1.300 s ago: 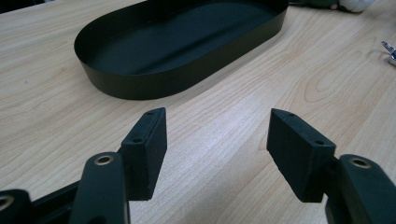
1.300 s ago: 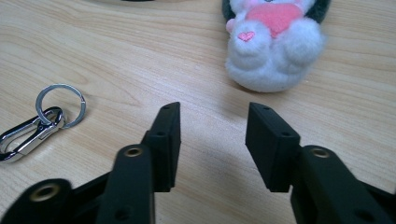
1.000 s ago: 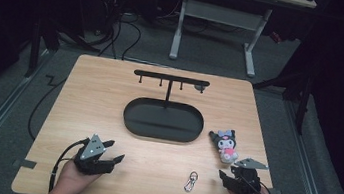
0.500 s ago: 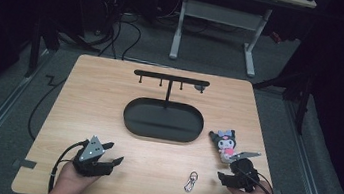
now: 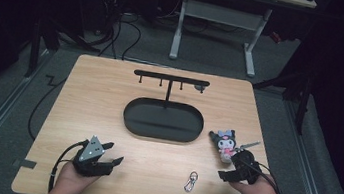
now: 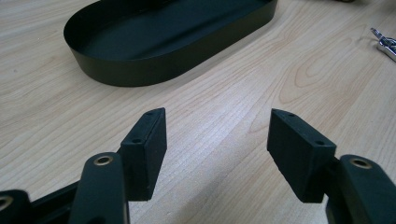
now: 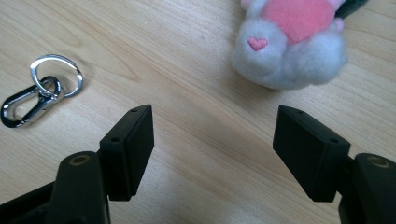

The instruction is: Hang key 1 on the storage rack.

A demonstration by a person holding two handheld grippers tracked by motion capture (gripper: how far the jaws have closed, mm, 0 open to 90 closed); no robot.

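Observation:
A small plush toy (image 5: 225,143) with a dark head and a pink and white body lies at the right of the wooden table (image 5: 84,100). In the right gripper view the plush toy (image 7: 289,46) is just beyond my open right gripper (image 7: 215,149), off to its right. A silver clip with a key ring (image 5: 192,180) lies near the front edge, and in the right gripper view the clip (image 7: 39,95) is at the left. My right gripper (image 5: 229,166) holds nothing. My left gripper (image 5: 113,153) rests open at the front left, and in its own view the left gripper (image 6: 219,144) faces the black oval tray (image 6: 140,70).
The black oval tray (image 5: 129,121) sits mid-table, with a thin post rising from it to a crossbar (image 5: 170,78) with small hooks. The clip's tip (image 6: 385,44) shows at the right edge of the left gripper view. Desk legs and cables lie on the floor beyond the table.
My right gripper has shifted slightly left and forward and has turned a little by the plush toy. The left gripper, the plush toy and the clip have stayed put.

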